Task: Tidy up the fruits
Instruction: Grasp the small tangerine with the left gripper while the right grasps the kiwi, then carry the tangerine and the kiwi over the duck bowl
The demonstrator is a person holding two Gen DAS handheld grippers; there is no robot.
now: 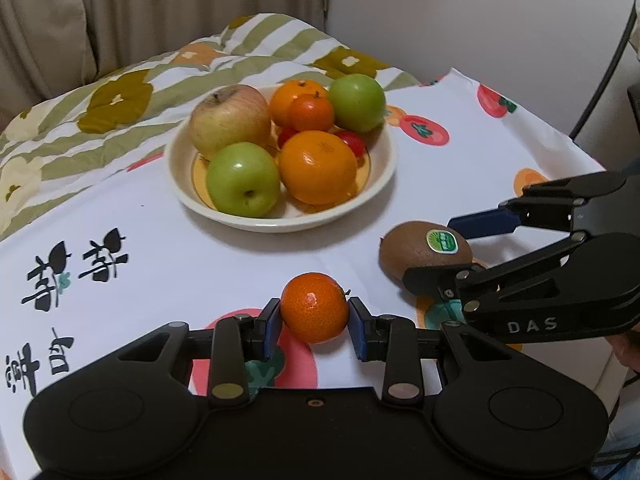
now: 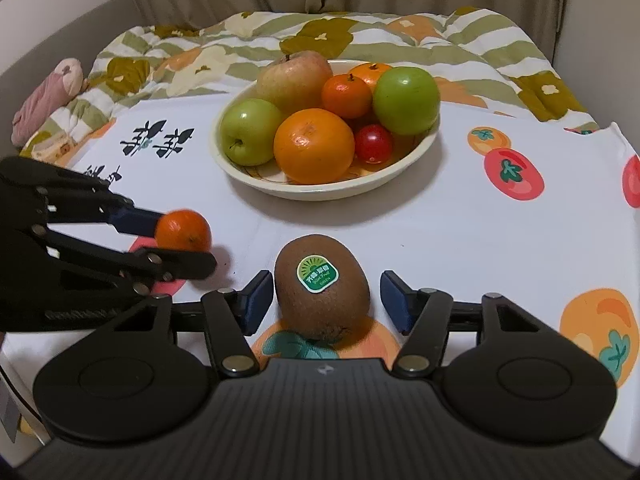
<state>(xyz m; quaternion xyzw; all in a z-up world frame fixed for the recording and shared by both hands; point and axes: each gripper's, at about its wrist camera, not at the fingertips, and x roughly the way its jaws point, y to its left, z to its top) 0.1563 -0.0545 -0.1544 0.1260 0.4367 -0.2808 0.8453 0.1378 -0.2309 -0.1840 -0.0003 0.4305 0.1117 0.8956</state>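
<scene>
Orange mandarin [image 1: 314, 307] pinched between left gripper [image 1: 314, 322] pads, low over tablecloth [image 1: 160, 264]. Right gripper [image 2: 323, 300] spread wide around kiwi [image 2: 322, 286] (not yet gripped). Pick-up step. Next: squeeze kiwi, carry both toward bowl [image 2: 332, 192] at 12 o'clock, find gaps.

"DAS" on right gripper [image 1: 436, 248]; "Kiwi Fruit" sticker on kiwi [image 2: 322, 286].
</scene>
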